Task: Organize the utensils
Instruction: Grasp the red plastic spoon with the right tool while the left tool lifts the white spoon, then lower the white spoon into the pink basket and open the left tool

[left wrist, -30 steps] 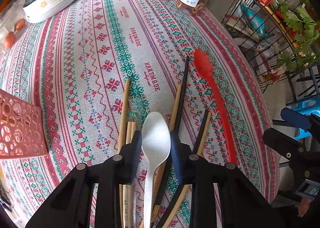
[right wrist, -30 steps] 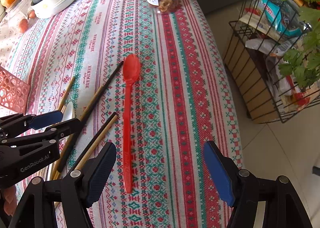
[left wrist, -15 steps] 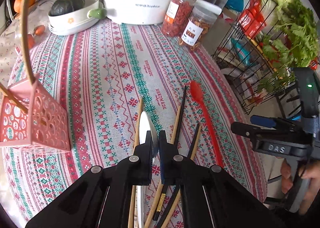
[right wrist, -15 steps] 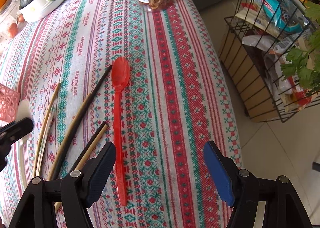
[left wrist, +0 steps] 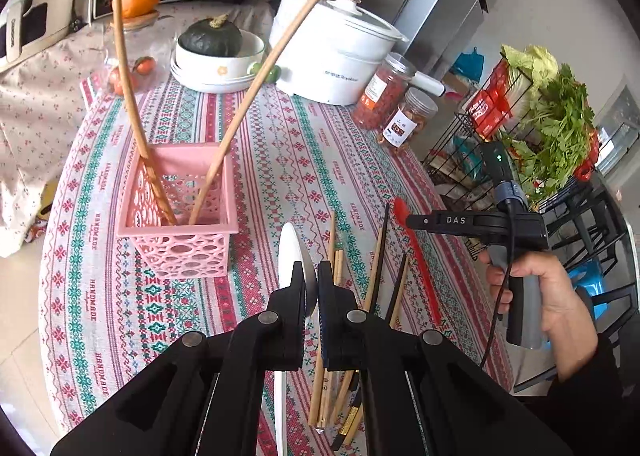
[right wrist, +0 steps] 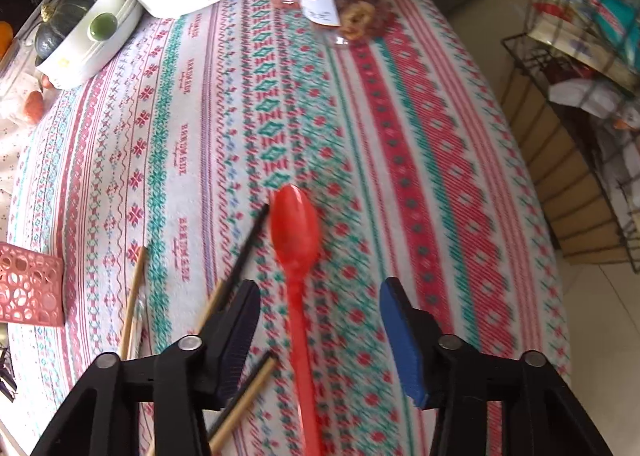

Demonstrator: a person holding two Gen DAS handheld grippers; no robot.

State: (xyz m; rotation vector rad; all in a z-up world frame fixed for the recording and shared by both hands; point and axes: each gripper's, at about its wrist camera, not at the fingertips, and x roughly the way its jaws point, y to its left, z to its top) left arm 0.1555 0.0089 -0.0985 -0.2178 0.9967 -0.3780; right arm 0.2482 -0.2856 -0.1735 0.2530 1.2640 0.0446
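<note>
White smooth spoon (left wrist: 291,256) pinched by left gripper (left wrist: 311,284)

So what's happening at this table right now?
A person is sorting utensils with two handheld grippers. The left gripper is shut on a white spoon, lifted off the tablecloth near the pink basket, which already holds two wooden sticks. The right gripper has just been closing, its jaws either side of the red spoon but not yet gripping it. Several chopsticks lie loose.
</note>
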